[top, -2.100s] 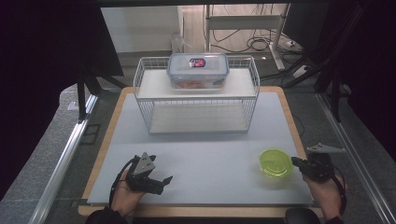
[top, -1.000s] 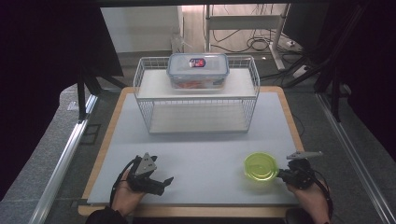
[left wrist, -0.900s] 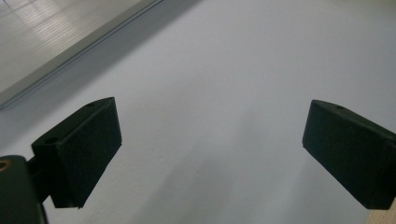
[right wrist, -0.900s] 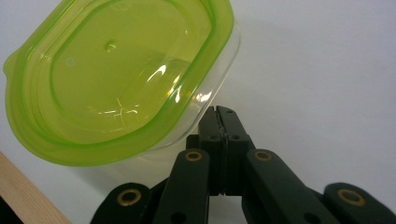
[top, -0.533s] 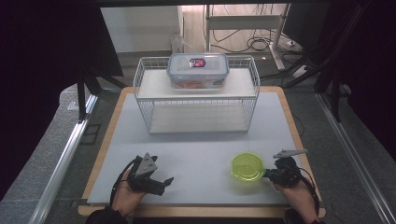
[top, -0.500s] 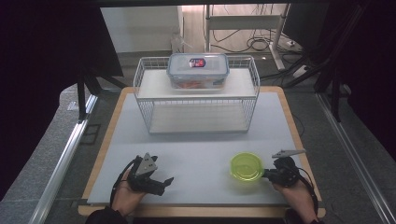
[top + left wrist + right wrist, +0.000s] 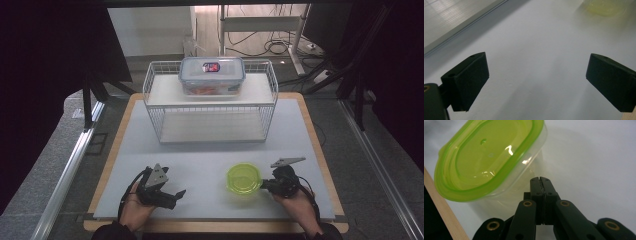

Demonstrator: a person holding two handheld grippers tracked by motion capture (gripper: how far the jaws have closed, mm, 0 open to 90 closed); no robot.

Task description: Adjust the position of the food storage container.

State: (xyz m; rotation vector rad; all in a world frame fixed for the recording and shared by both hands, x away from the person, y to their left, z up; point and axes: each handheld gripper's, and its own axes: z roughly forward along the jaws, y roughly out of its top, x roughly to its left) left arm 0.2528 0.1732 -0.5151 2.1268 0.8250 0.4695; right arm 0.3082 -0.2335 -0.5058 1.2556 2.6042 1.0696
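The green-lidded container (image 7: 243, 178) sits on the white table (image 7: 210, 160), near its front edge and right of the middle. The right gripper (image 7: 266, 185) lies just beside the container's right side, held low over the table by the person's right hand (image 7: 295, 197). In the right gripper view its fingers (image 7: 541, 185) are pressed flat together with nothing between them, their tips right up against the clear wall of the container (image 7: 491, 162) below the green lid; whether they actually touch the wall I cannot tell.

The left gripper (image 7: 172, 196) rests at the front left of the table in the left hand (image 7: 135, 202), well apart from the container. In the left gripper view its fingers (image 7: 467, 80) stand wide apart over bare table, gripping nothing.

At the back of the table stands a white wire rack (image 7: 212, 107), and on its upper shelf lies a clear box with a blue-rimmed lid (image 7: 212, 75).
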